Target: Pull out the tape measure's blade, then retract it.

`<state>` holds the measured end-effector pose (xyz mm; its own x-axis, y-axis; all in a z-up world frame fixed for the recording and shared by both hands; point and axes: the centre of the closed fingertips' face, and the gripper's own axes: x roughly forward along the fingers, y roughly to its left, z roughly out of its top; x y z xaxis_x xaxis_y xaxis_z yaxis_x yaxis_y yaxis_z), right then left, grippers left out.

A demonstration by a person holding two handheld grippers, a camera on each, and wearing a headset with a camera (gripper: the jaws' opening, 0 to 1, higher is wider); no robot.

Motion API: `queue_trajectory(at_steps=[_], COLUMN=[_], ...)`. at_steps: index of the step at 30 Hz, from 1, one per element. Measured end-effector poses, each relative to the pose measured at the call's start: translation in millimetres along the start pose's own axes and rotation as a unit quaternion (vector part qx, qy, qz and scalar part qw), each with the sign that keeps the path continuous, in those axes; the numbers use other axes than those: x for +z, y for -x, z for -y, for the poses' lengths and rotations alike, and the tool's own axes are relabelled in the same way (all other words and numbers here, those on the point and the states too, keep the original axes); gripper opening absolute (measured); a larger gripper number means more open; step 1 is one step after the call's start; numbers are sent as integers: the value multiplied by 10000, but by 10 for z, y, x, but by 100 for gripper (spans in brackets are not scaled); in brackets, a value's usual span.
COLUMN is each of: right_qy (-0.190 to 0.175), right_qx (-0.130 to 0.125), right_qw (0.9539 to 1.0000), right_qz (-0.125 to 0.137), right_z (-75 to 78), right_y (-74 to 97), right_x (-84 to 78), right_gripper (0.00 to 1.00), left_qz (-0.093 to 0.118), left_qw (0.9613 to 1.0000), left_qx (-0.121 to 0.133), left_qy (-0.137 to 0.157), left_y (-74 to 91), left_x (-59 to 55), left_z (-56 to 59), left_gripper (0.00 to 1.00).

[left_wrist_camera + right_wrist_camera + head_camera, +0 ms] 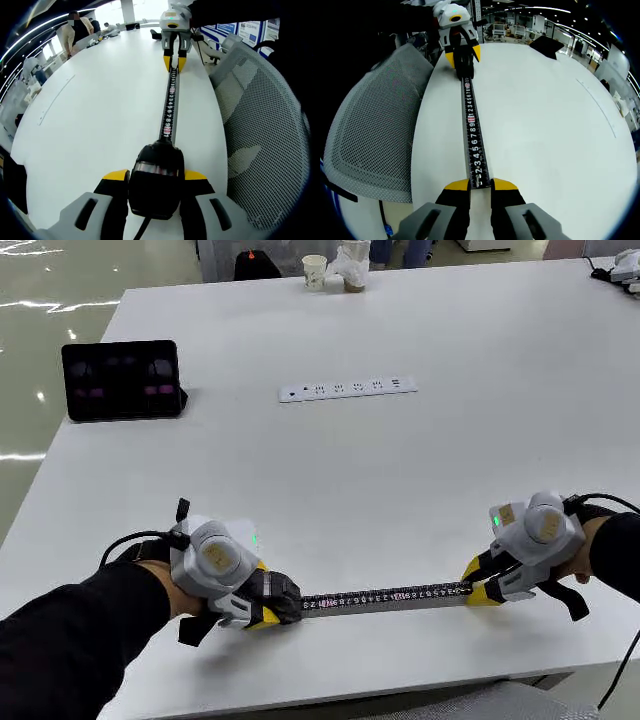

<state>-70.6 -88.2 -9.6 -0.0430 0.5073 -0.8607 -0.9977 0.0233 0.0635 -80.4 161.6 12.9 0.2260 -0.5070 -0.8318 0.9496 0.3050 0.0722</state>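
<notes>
- Your left gripper [266, 614] was clamped on the black tape measure case [278, 592], near the front edge of the white table [420, 470].
- Your right gripper [478, 591] pinched the blade [385, 598] at its tip, jaws closed on it.
- The blade ran straight between both grippers, numbers facing up, low over the tabletop.
</notes>
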Motion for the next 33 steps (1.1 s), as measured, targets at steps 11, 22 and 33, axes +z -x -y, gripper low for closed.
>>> queue_trajectory(at_steps=[11, 22, 33], right_qy=[26, -48, 6], right_qx=[-94, -205, -365], right_qw=[9999, 9997, 9993], right_qz=[-123, -138, -109], right_z=[20, 41, 50], right_y=[-9, -20, 35], right_x=[-13, -13, 3], right_gripper=[13, 13, 15], left_qz=[-213, -94, 35], left_qw=[9995, 9974, 9952], left_qx=[39, 299, 414], left_qy=[250, 644, 891], left_y=[66, 251, 366], left_x=[-193, -269, -369], left_z=[-22, -92, -91], left_gripper=[33, 37, 48])
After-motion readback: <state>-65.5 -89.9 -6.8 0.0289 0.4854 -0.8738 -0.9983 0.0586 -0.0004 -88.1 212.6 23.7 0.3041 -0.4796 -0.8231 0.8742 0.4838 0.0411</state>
